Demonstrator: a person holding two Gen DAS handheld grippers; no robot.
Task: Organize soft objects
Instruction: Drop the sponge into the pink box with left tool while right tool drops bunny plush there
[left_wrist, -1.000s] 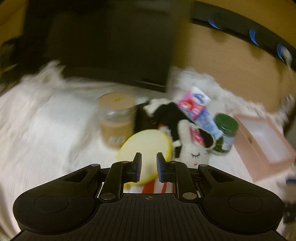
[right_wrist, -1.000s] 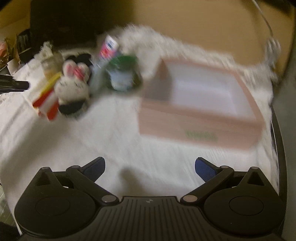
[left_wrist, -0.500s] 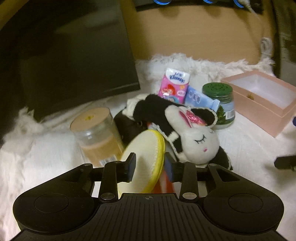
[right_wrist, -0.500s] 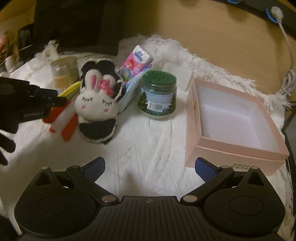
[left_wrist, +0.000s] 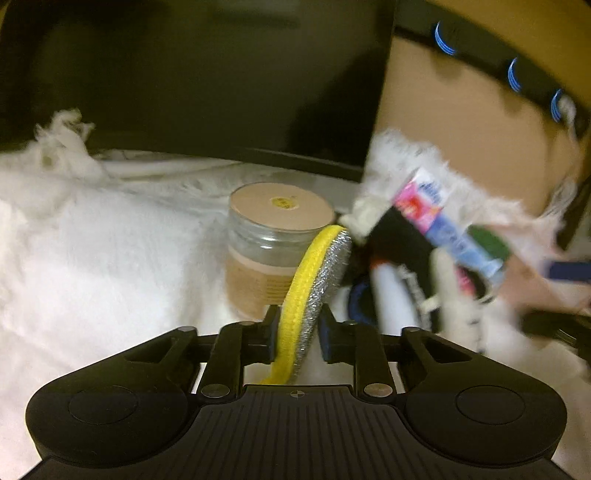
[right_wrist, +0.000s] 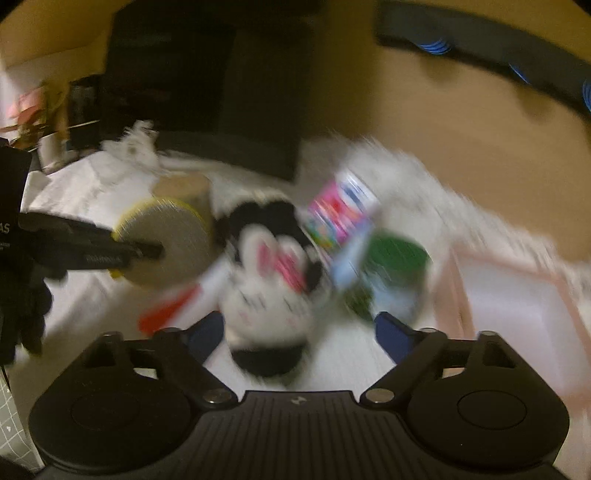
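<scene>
Left wrist view: the round scrub pad stands on edge at the centre, between the left gripper fingers, whose jaws are closing on it. Just behind it, at twelve o'clock, sits the lidded jar on the fluffy rug. The tissue pack lies at two o'clock.

Right wrist view: the plush bunny lies dead ahead, between the closing fingers of the right gripper, though any contact is lost in blur. Pad at ten o'clock, tissue pack at one, green-lidded jar just right of the bunny, open box at three o'clock.
</scene>
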